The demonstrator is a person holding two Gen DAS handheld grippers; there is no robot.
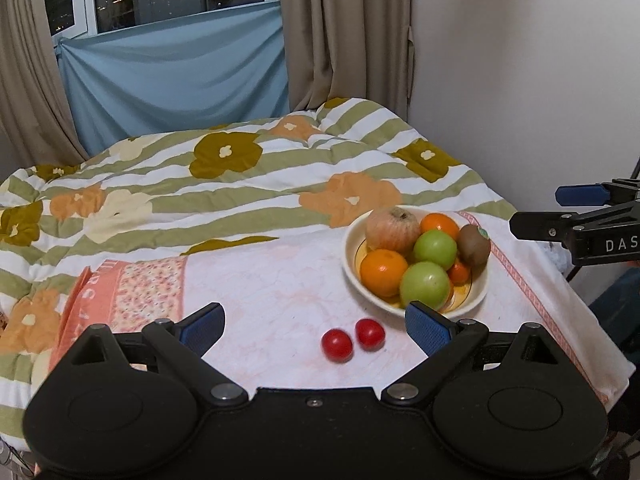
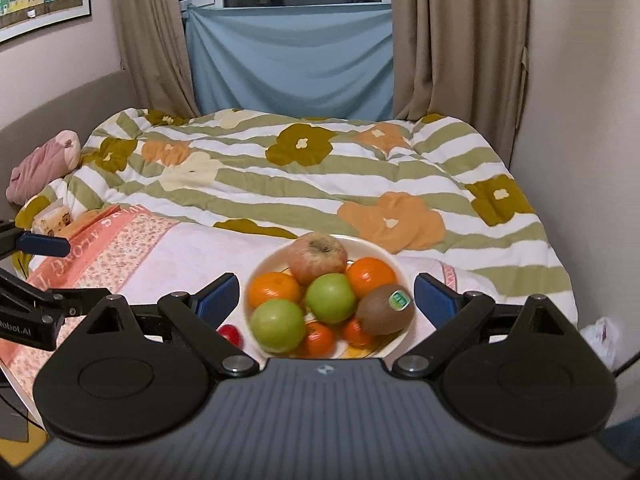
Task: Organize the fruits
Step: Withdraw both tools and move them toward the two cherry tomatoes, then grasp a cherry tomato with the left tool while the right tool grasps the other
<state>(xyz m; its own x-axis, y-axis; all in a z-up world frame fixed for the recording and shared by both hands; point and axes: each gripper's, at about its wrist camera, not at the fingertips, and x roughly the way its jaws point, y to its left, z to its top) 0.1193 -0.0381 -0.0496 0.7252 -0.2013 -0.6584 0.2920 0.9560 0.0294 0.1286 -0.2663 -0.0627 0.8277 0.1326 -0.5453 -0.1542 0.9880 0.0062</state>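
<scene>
My left gripper (image 1: 316,330), jaws wide and empty, frames two cherry tomatoes (image 1: 353,339) on the cloth; my right gripper (image 2: 327,300), equally spread, brackets the fruit bowl (image 2: 264,262).

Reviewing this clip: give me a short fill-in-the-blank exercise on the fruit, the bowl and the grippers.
1. The kiwi with the sticker lies in the ____.
2. Outside the bowl, ____ small red fruits lie on the cloth.
3. The left gripper is ____.
4. The bowl holds ____ green fruits.

Answers: bowl; two; open; two
</scene>
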